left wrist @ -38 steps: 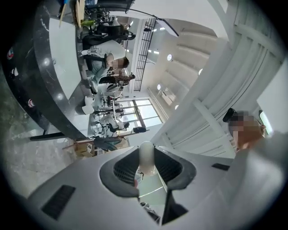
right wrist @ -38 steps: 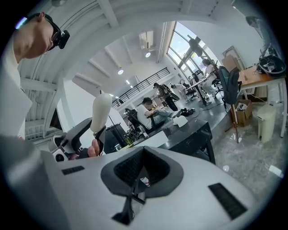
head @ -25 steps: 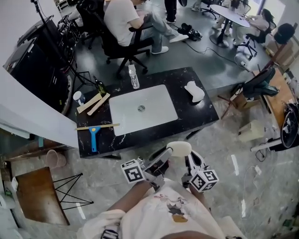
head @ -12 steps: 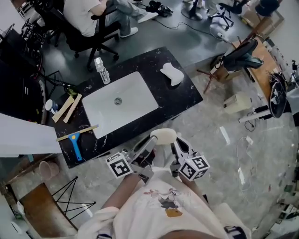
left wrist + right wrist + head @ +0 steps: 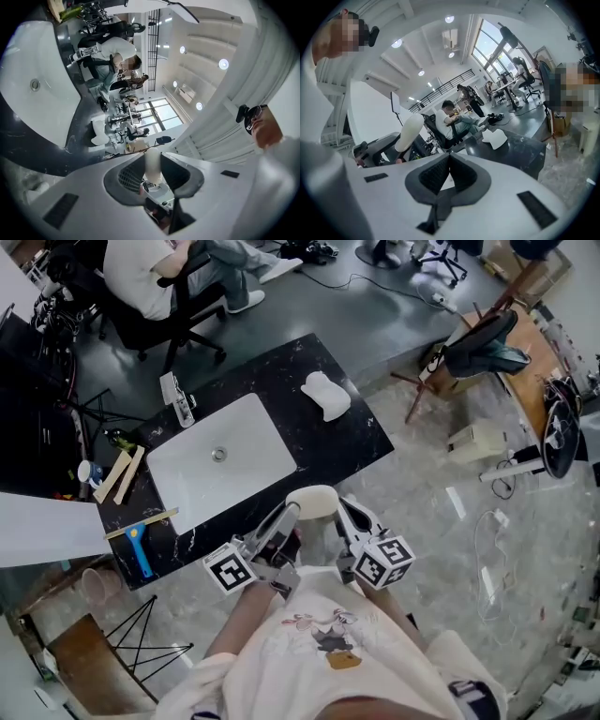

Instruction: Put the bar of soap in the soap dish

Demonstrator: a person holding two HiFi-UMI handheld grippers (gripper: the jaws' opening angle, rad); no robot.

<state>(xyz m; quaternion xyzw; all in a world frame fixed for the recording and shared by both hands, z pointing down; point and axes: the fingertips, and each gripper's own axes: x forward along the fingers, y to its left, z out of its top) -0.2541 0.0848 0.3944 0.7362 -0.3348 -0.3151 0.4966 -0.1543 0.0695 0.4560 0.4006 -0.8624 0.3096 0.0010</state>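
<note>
A cream oval bar of soap [image 5: 312,502] sits upright between the jaws of my left gripper [image 5: 296,509], which is shut on it just short of the black counter's near edge. In the left gripper view the bar of soap [image 5: 152,163] stands between the dark pads. My right gripper [image 5: 340,508] hangs beside it on the right, its jaws closed together on nothing [image 5: 449,157]. From the right gripper view the bar of soap [image 5: 408,132] shows at the left. The white soap dish [image 5: 325,395] lies on the counter's right end, also seen as the soap dish [image 5: 494,137].
A white sink basin [image 5: 217,457] is set in the black counter [image 5: 367,441]. A water bottle [image 5: 176,396], wooden sticks [image 5: 120,474] and a blue squeegee [image 5: 138,549] lie along its left side. A seated person [image 5: 141,277] is behind; a cardboard box [image 5: 476,440] stands at the right.
Both grippers and the soap have been carried closer to the counter's near edge. The counter now sits further left in the head view. The left grip is unchanged.
</note>
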